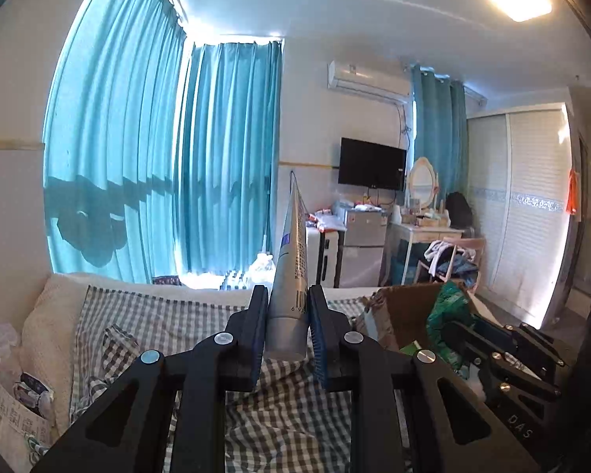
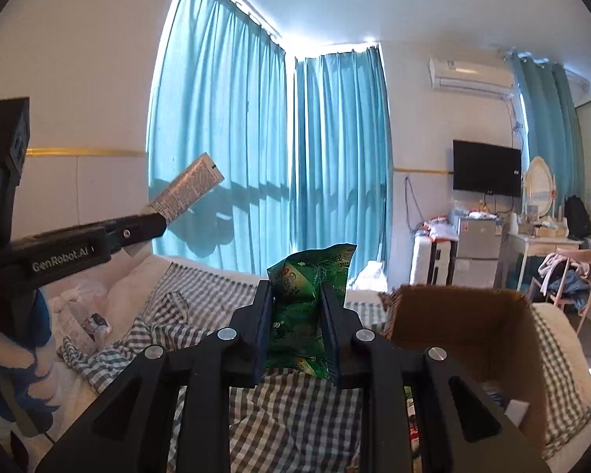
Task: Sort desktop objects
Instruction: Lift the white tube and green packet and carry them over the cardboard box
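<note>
- Silver-grey squeeze tube with a barcode (image 1: 291,276): I have it pinched in the left gripper (image 1: 288,311), jaws narrow, pads on the lower body just above the cap, crimped end pointing up and a little left.
- Crinkly green foil snack packet (image 2: 309,295): clamped in the right gripper (image 2: 295,315), jaws narrow, with most of the packet standing above the fingers.
- Both loads hang in the air above the grey-and-white checked bedsheet (image 2: 287,406), touching nothing.
- Open brown cardboard box (image 2: 465,327) sits just to the right of the packet; I judge it the drop spot.
- Doing it well, as I read it: carry the packet over the box rim before loosening, then release low inside so the light foil does not drift out.
- The tube is held near one end and could pivot; I keep the squeeze steady and avoid quick wrist turns.
- I bring the hands in one at a time, since the box mouth looks tight for two grippers.
</note>
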{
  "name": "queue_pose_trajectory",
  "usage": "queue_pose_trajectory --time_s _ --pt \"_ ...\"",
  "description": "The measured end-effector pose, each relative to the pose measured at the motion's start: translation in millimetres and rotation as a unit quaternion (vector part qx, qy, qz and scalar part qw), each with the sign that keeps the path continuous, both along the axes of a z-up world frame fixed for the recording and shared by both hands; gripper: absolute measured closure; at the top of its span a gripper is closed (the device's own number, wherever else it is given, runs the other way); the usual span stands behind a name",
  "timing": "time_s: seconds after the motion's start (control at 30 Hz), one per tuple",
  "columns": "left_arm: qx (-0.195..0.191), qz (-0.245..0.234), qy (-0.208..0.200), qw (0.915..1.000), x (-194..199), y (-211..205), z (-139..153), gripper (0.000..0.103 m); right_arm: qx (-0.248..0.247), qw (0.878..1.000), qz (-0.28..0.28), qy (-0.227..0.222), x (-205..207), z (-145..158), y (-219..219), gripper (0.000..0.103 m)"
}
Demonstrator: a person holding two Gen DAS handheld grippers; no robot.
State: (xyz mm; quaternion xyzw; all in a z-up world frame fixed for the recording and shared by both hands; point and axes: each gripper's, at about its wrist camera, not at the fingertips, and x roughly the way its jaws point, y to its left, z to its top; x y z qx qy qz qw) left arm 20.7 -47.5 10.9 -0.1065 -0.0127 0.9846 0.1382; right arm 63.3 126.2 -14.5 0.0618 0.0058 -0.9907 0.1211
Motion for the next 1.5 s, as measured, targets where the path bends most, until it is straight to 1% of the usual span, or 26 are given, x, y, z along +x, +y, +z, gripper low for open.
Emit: queue_pose_trajectory --time_s 0.07,0.13,0.17,0.23,0.3,0.4,0.47,0.57,0.7,0.83,0.93,1.03,1.17,1.3,1.43,1.5 --pt "0.024 0.006 0.010 0.9997 1.9 1.5 3.6 0.082 -0.006 1.000 -0.005 0.013 9.3 7.4 7.7 0.080" --pt "0.051 -0.003 0.011 0.9986 4.5 6.1 8.2 0.082 -0.010 1.000 -0.011 0.024 20.3 13.9 16.3 0.080" --pt "0.053 -0.004 0.014 0.9985 6.1 10.3 9.5 0.082 -0.009 0.999 -0.016 0.029 24.4 16.9 19.4 0.080" --pt "0.044 -0.005 0.023 0.9988 10.1 22.2 13.6 0.082 -0.009 0.999 -0.024 0.035 29.1 21.2 26.1 0.080" --pt "0.038 -0.010 0.029 0.9988 12.3 32.0 15.2 0.082 -0.016 0.999 -0.020 0.034 32.0 22.2 35.7 0.080" --pt "0.033 -0.015 0.037 0.9986 16.6 48.8 18.2 0.082 -0.005 0.998 -0.049 0.039 34.7 21.2 47.8 0.080" --pt "0.026 -0.024 0.042 0.9985 18.8 62.2 19.6 0.082 -0.007 0.997 -0.060 0.041 34.7 20.6 58.5 0.080" --pt "0.012 -0.036 0.043 0.9984 19.8 83.4 16.9 0.082 -0.019 0.996 -0.075 0.046 40.3 22.2 76.7 0.080" --pt "0.000 -0.054 0.041 0.9977 20.2 110.6 10.2 0.082 -0.017 0.993 -0.096 0.060 50.2 25.5 93.9 0.080" --pt "-0.010 -0.075 0.026 0.9968 16.2 137.7 1.3 0.082 -0.016 0.990 -0.119 0.069 52.9 26.8 108.5 0.080" --pt "-0.027 -0.086 0.019 0.9958 12.5 157.1 -7.3 0.082 -0.010 0.989 -0.132 0.066 47.8 21.5 116.3 0.080" --pt "-0.037 -0.097 0.006 0.9946 4.5 174.1 -19.3 0.082 -0.018 0.990 -0.132 0.054 38.4 11.9 127.5 0.080" --pt "-0.055 -0.106 -0.017 0.9927 -6.5 200.0 -40.3 0.082 -0.022 0.989 -0.145 0.031 22.1 -3.8 142.2 0.080" --pt "-0.071 -0.117 -0.045 0.9895 -23.0 217.9 -62.4 0.082 -0.033 0.989 -0.142 0.003 3.6 -20.6 155.7 0.080" --pt "-0.086 -0.134 -0.089 0.9832 -45.8 234.9 -89.5 0.082 -0.037 0.988 -0.148 -0.033 -20.0 -40.5 164.0 0.080" --pt "-0.096 -0.137 -0.104 0.9804 -54.1 241.8 -101.0 0.082 -0.038 0.987 -0.148 -0.052 -31.9 -50.1 167.2 0.080"
